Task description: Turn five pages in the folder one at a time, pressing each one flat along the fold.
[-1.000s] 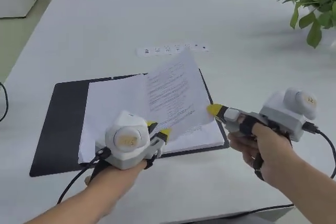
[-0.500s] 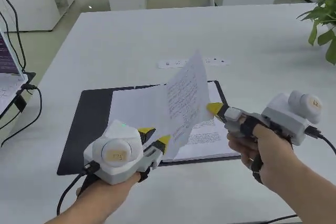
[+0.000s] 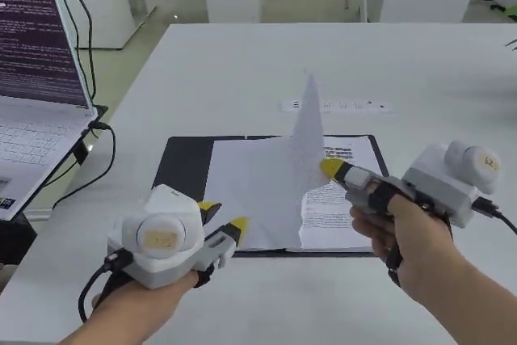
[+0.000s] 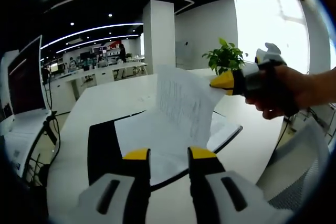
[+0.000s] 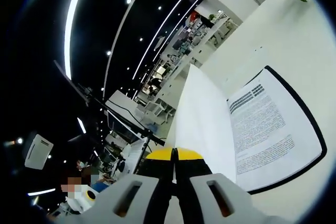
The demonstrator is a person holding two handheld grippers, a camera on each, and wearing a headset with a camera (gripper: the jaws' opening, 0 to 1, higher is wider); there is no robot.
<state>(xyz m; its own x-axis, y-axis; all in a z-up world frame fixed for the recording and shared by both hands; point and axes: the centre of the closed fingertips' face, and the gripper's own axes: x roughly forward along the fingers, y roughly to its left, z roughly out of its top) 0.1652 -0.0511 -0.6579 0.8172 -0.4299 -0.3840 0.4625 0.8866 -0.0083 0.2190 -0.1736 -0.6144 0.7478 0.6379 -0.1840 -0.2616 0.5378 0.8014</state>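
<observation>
A black folder [image 3: 182,161] lies open on the white table, white pages on its left side and a printed page [image 3: 343,199] on its right. One page [image 3: 303,147] stands lifted over the fold, and my right gripper [image 3: 329,169] is shut on its edge; the same page [image 5: 202,124] rises from those jaws in the right gripper view. My left gripper [image 3: 220,217] hovers open at the folder's near left edge with nothing between its yellow tips [image 4: 164,154]. In the left gripper view the lifted page [image 4: 181,103] and the right gripper [image 4: 223,81] are ahead.
An open laptop [image 3: 36,94] sits at the far left with cables [image 3: 93,159] trailing beside the table. A white power strip [image 3: 335,106] lies beyond the folder. A potted plant [image 4: 226,59] stands at the table's right end.
The right gripper has carried the page from a low slant up toward the fold, so it now stands nearly upright. My head turned left, bringing the laptop into view.
</observation>
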